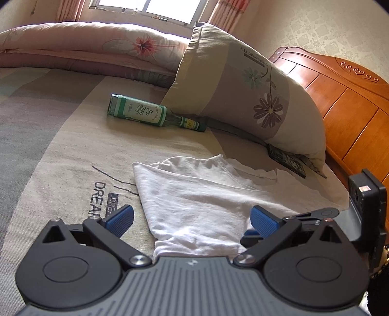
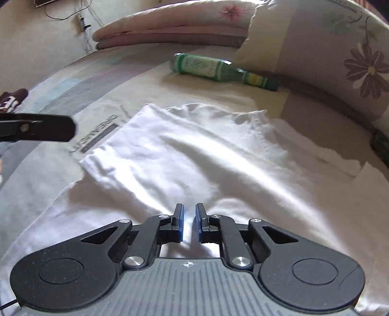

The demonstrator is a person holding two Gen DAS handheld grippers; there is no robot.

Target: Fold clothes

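A shirt point(image 1: 199, 194) lies on the bed sheet point(image 1: 60, 150), partly folded, one layer turned over another. Beyond it, farther up the bed, a bottle point(image 1: 145, 113) lies on its side, its neck pointing toward a pillow point(image 1: 255, 97) that leans against the headboard point(image 1: 340, 97) at the right. A small flat box point(image 1: 287, 160) sits tucked under the pillow's lower edge, just right of the shirt. Behind the bottle a folded quilt point(image 1: 85, 48) lies across the far side of the bed, below a window point(image 1: 145, 7). The left gripper point(image 1: 192, 218) hangs over the shirt's near left edge; the right gripper point(image 2: 189, 223) is low over the shirt's near part.
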